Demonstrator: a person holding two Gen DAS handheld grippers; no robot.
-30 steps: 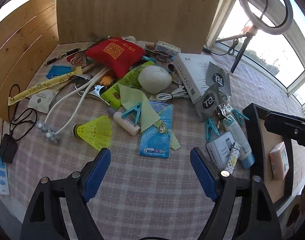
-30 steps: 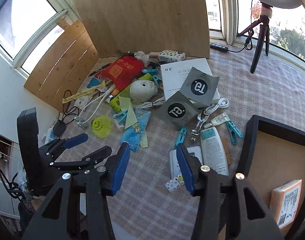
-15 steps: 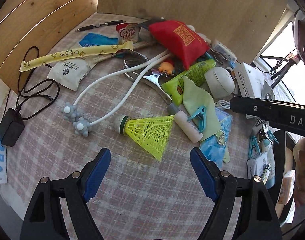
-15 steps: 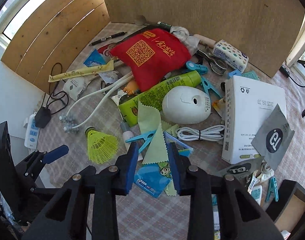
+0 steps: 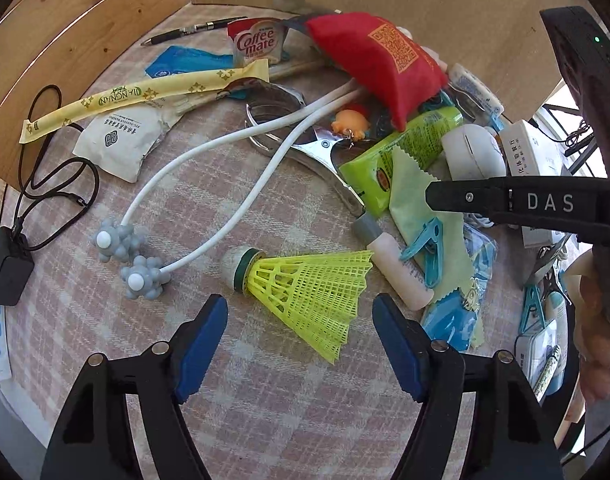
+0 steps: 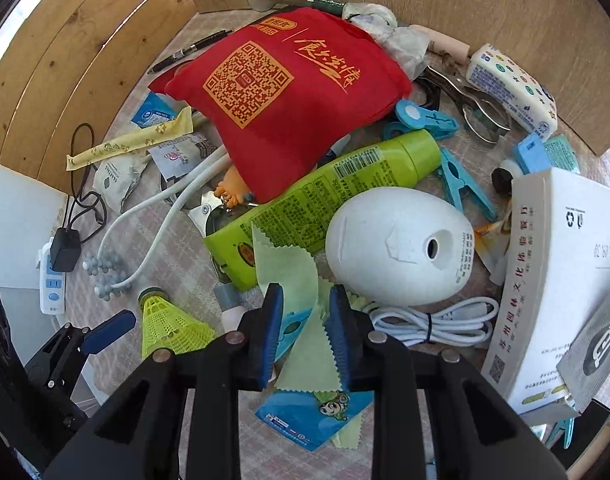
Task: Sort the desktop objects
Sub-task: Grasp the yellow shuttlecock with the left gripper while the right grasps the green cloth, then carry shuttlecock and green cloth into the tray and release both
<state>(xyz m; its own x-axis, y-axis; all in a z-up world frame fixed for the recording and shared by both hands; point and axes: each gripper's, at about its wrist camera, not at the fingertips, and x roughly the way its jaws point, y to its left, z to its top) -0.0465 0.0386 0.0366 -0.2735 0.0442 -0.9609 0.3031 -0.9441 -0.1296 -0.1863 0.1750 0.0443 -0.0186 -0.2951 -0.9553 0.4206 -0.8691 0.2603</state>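
A yellow shuttlecock (image 5: 305,284) lies on the checked cloth just ahead of my left gripper (image 5: 299,320), which is open with its jaws on either side of the skirt. It also shows in the right wrist view (image 6: 165,326). My right gripper (image 6: 305,320) hangs above a light green cloth (image 6: 293,276) and a teal clip, jaws narrowed but apart, holding nothing. A green tube (image 6: 325,196), a white egg-shaped object (image 6: 401,248) and a red pouch (image 6: 281,92) lie beyond it.
White massager cord with knobbed balls (image 5: 125,256), small white bottle (image 5: 397,264), metal tongs (image 5: 305,148), sachets (image 5: 121,140), pen (image 5: 193,32). White box (image 6: 557,272), coiled cable (image 6: 433,320), pliers (image 6: 473,100). Power strip and black adapter (image 5: 5,268) at the left edge. Wooden boards behind.
Both grippers have moved forward and down toward the pile. The left now frames the shuttlecock closely. The right jaws have narrowed over the green cloth.
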